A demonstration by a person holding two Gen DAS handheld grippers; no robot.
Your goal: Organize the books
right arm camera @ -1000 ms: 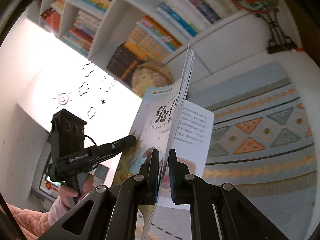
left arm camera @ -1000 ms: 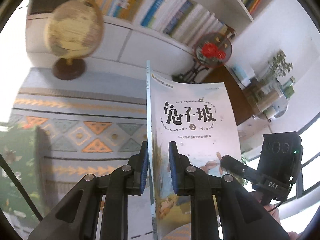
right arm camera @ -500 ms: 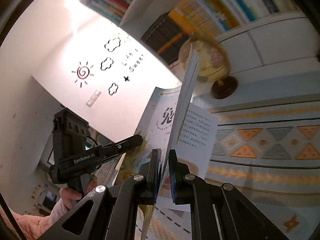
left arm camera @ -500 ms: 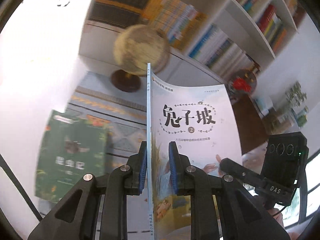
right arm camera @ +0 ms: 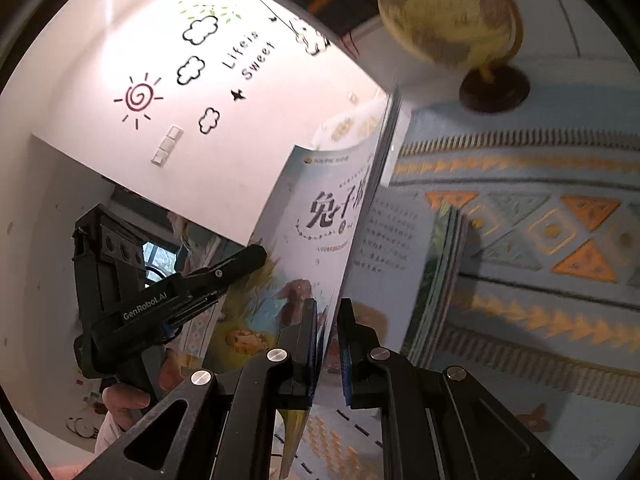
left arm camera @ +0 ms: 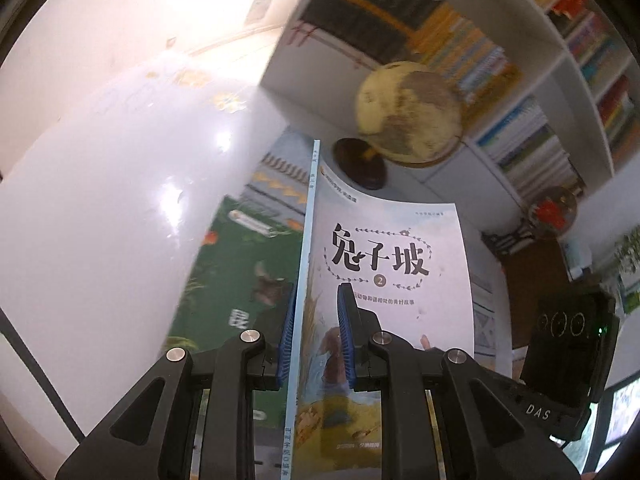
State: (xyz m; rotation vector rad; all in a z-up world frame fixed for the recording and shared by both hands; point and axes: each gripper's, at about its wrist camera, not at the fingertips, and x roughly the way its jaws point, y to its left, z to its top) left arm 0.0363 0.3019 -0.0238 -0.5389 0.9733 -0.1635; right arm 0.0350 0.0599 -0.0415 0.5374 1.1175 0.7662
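Note:
Both grippers hold one pale blue rabbit book (left arm camera: 392,280) upright in the air. My left gripper (left arm camera: 316,336) is shut on its spine edge. My right gripper (right arm camera: 328,344) is shut on the book's (right arm camera: 320,240) open page edge, with the left gripper's body at its left. A green-covered book (left arm camera: 248,276) lies flat on the patterned cloth behind the held book. In the right wrist view it shows as the edge of a low stack of books (right arm camera: 440,280) just right of the held book.
A yellow globe (left arm camera: 408,116) on a dark round base stands on the patterned blue cloth (right arm camera: 540,240) beyond the books. White bookshelves (left arm camera: 560,92) full of books rise behind it. A white wall (right arm camera: 200,80) with sun and cloud drawings is at the left.
Both grippers have swung left with the held book. The globe and shelves slid right in the left view, and the green book on the cloth came into sight behind the held book.

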